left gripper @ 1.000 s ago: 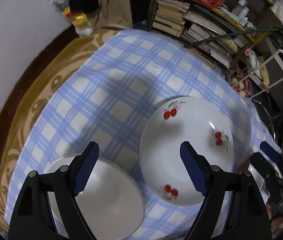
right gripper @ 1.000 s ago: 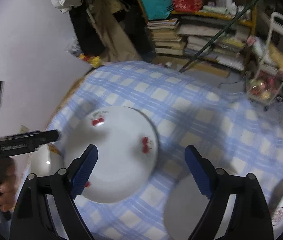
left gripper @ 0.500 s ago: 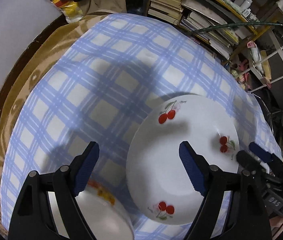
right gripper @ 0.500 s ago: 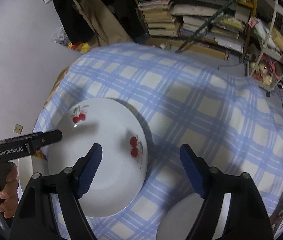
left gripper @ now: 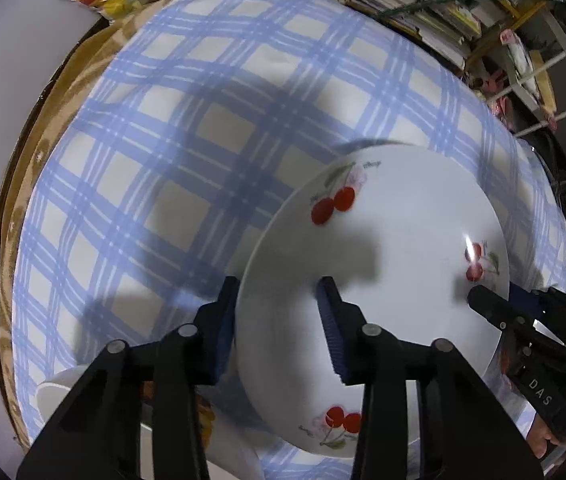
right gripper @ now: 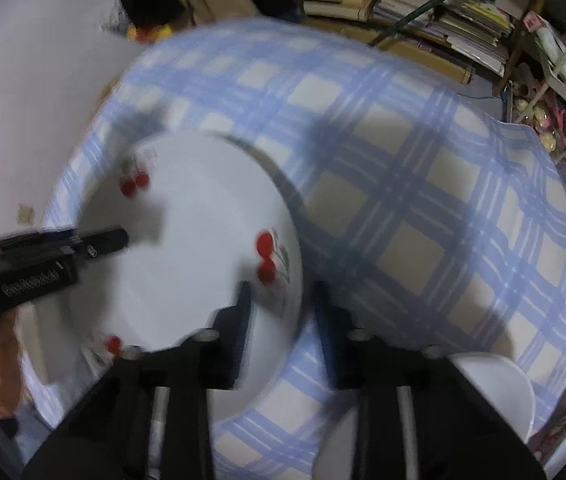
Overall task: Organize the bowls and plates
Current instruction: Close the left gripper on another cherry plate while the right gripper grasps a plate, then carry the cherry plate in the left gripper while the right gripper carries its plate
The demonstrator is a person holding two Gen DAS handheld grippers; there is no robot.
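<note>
A white cherry-print plate [left gripper: 395, 248] lies on the blue checked tablecloth [left gripper: 187, 152]. My left gripper [left gripper: 279, 320] straddles its left rim, one finger outside and one over the plate, closed in on the edge. My right gripper [right gripper: 281, 312] grips the plate [right gripper: 187, 248] at its right rim in the same way; that view is blurred. Each gripper shows in the other's view, the right one [left gripper: 523, 312] at the plate's right edge and the left one [right gripper: 51, 256] at its left edge.
A white bowl with an orange print [left gripper: 83, 396] sits by my left gripper at the near left table edge. More white bowls [right gripper: 499, 392] stand at the near right. Bookshelves [left gripper: 423, 4] and a white rack [left gripper: 555, 80] stand beyond the table.
Both grippers have moved down and inward to the cherry plate and narrowed from wide open to closed on its opposite rims.
</note>
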